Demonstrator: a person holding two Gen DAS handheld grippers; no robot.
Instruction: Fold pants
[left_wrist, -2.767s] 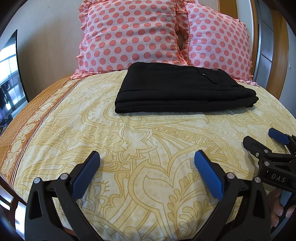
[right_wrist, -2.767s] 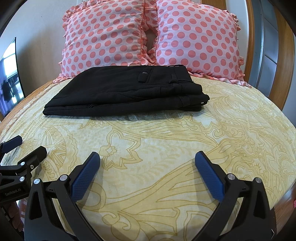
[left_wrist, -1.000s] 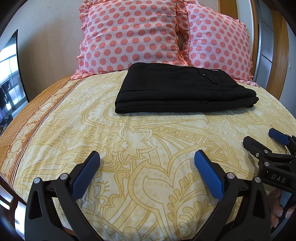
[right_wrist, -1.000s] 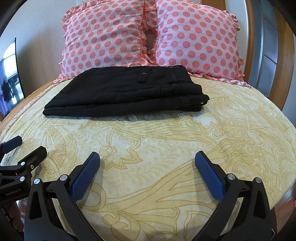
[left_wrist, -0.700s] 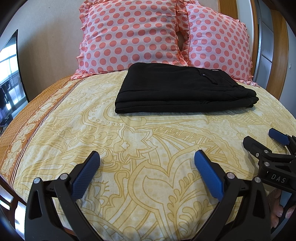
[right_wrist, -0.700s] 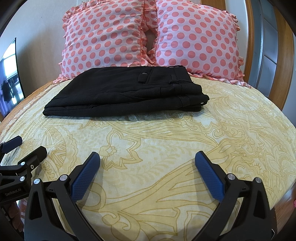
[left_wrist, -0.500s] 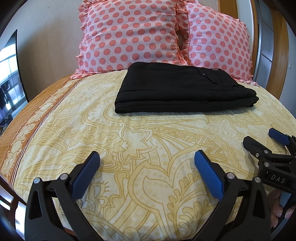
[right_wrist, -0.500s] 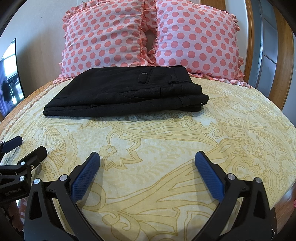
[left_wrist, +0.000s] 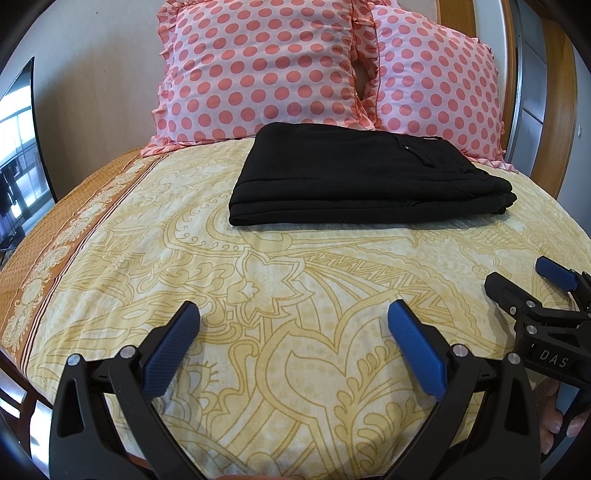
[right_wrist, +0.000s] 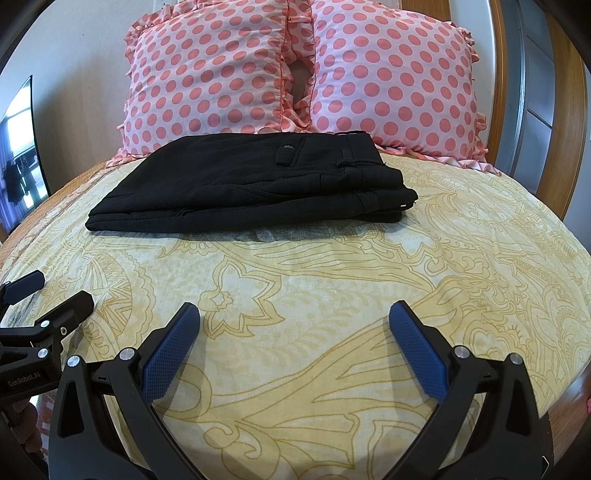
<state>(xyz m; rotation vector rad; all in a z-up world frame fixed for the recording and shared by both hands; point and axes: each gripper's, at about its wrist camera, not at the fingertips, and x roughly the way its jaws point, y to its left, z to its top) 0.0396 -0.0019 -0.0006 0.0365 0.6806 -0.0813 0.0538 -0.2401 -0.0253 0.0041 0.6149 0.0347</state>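
The black pants (left_wrist: 365, 181) lie folded in a flat rectangular stack on the far part of the bed, just before the pillows; they also show in the right wrist view (right_wrist: 255, 188). My left gripper (left_wrist: 293, 317) is open and empty, low over the near part of the bedspread, well short of the pants. My right gripper (right_wrist: 294, 317) is open and empty too, at the same distance. The right gripper also shows at the right edge of the left wrist view (left_wrist: 524, 282), and the left gripper at the left edge of the right wrist view (right_wrist: 51, 291).
A yellow patterned bedspread (left_wrist: 280, 280) with an orange border at the left covers the bed. Two pink polka-dot pillows (left_wrist: 258, 70) (right_wrist: 391, 77) lean on the wall. A wooden bed frame and grey door (right_wrist: 535, 92) stand at the right, a dark screen (left_wrist: 18, 147) at the left.
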